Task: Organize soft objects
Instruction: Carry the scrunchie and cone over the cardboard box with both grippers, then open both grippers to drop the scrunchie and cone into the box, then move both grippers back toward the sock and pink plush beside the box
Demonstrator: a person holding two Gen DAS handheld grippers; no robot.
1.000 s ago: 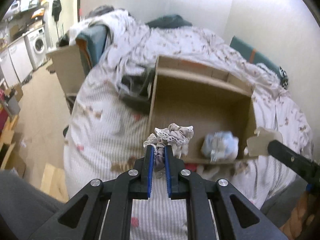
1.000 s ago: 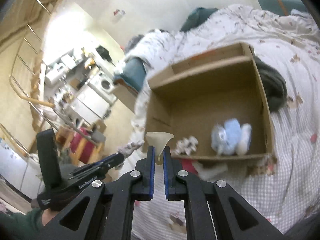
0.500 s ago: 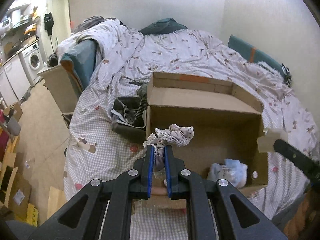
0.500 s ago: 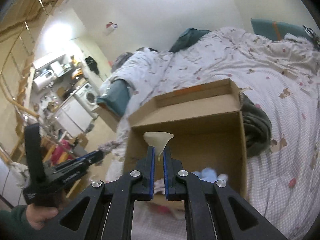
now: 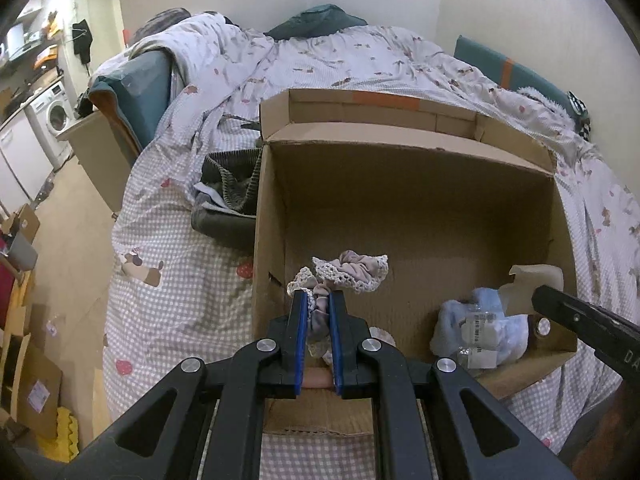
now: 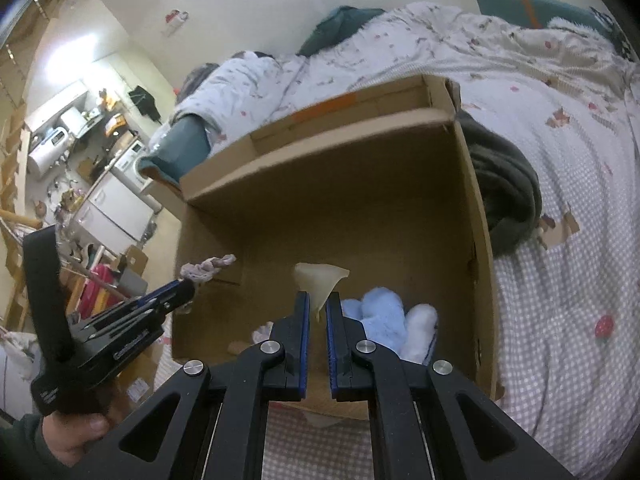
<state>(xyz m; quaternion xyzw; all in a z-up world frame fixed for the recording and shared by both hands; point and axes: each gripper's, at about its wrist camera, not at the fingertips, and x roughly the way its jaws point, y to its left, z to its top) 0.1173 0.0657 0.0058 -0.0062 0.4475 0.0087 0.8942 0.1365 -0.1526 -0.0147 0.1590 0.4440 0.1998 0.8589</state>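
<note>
Left hand-held gripper (image 5: 318, 300) clamped on lace-trimmed scrunchie (image 5: 352, 270), hanging over cardboard box (image 5: 400, 200) on bed (image 5: 180, 240). Right hand-held gripper (image 6: 317, 302) pinching cream soft piece (image 6: 322, 280) above same box. Pale blue plush (image 6: 384, 316) lies inside, just ahead of right jaws. Both items look light, floppy, unbreakable; bunched middle likely gives surest hold.

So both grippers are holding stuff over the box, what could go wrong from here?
1. The left gripper pinches the lace scrunchie near the box's left wall; released there, it could catch on the rim or fall outside.
2. The right gripper grips only the narrow end of the cream piece, so it may slip early.
3. The grippers are close together and could bump as they lower.
</note>
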